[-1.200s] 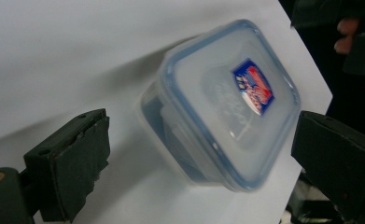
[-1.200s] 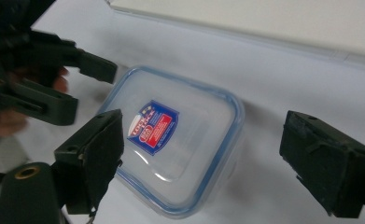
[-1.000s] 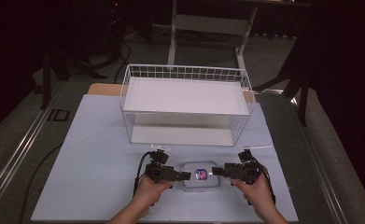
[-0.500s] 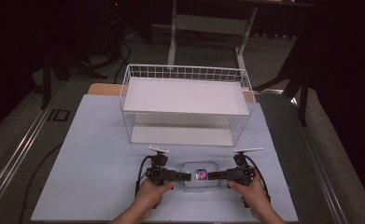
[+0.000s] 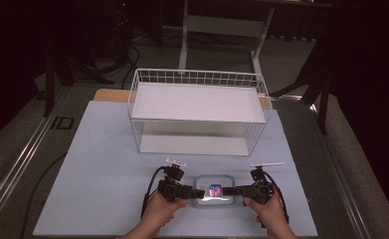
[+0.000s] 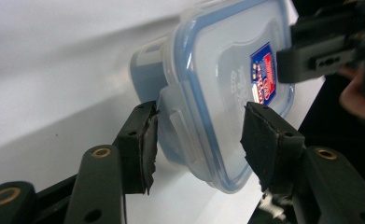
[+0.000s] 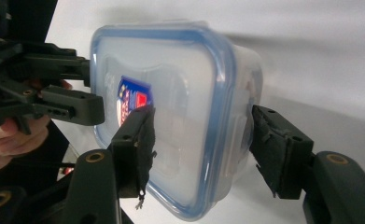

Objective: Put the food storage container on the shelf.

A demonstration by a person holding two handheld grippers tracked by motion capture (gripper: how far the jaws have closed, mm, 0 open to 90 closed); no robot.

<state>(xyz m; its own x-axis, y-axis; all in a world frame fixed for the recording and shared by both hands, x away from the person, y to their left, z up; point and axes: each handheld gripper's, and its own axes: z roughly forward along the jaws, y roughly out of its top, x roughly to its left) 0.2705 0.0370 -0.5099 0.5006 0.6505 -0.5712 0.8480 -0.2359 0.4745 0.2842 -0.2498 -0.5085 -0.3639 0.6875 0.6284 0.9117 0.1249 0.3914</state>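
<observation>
Hand-held grippers [image 5: 196, 193] [image 5: 232, 191] pinch container [image 5: 213, 190] ends, jaws just closing; basket [image 5: 198, 114] beyond.

You've got a clear container [image 6: 217, 98] w/ blue-rimmed lid, red-blue label [image 6: 263, 73]; white wire basket [image 5: 198, 112]; pale blue table [image 5: 102, 164]; black claws.

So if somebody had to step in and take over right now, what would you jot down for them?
Left gripper: jaws just closing over one end of the clear plastic food box with a blue-rimmed lid; whether the pads press, I can't tell.
Right gripper: the same at the opposite end.
The box sits on the white table, in front of the white wire basket.
Done: both ends reached.
Left: probably secure the grip, then lift.
</observation>
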